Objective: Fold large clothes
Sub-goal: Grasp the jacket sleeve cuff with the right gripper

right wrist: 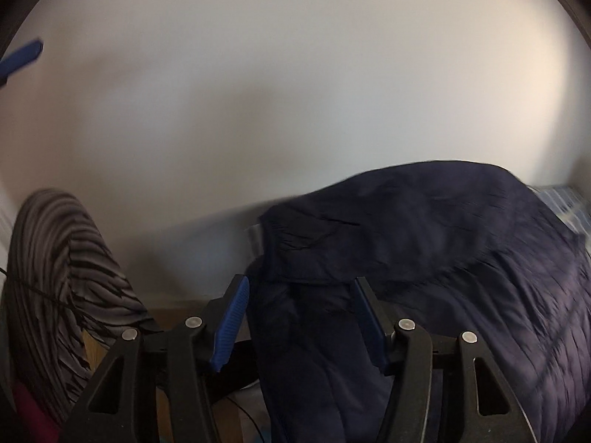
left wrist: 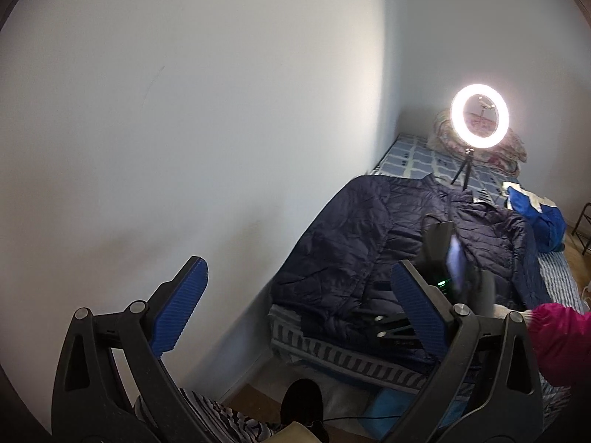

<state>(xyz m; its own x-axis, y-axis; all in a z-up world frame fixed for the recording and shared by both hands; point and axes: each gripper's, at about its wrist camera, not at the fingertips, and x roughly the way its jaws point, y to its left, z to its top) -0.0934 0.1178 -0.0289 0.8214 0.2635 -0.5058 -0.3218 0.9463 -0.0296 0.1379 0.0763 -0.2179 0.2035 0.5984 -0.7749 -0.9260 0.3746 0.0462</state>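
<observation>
Dark quilted jacket (left wrist: 388, 243) lies spread on the bed (left wrist: 354, 363), against the wall (left wrist: 184, 129), near hem at the bed's foot edge. No boxes or baskets in either view; the bed carries everything.

Also on the bed: ring light (left wrist: 479, 117) on a small tripod beyond the collar, lit; floral bedding (left wrist: 511, 149) bunched behind it in the corner; a blue garment (left wrist: 546, 221) on the far side of the jacket.

Left gripper (left wrist: 299, 310): jaws wide apart, nothing between them, held over the gap between wall and bed foot. Blue pads (left wrist: 183, 304) clear of the fabric.

Right gripper (right wrist: 299, 321): jaws about half open, straddling a fold of the jacket (right wrist: 424, 258) at its near edge. Frame is motion-blurred, so the pads look close to the cloth, but I cannot tell whether they press on it. From the left view its body sits over the jacket's lower part, with a pink sleeve (left wrist: 561, 343) behind it.

Striped trouser leg (right wrist: 55, 277) at the left edge.
</observation>
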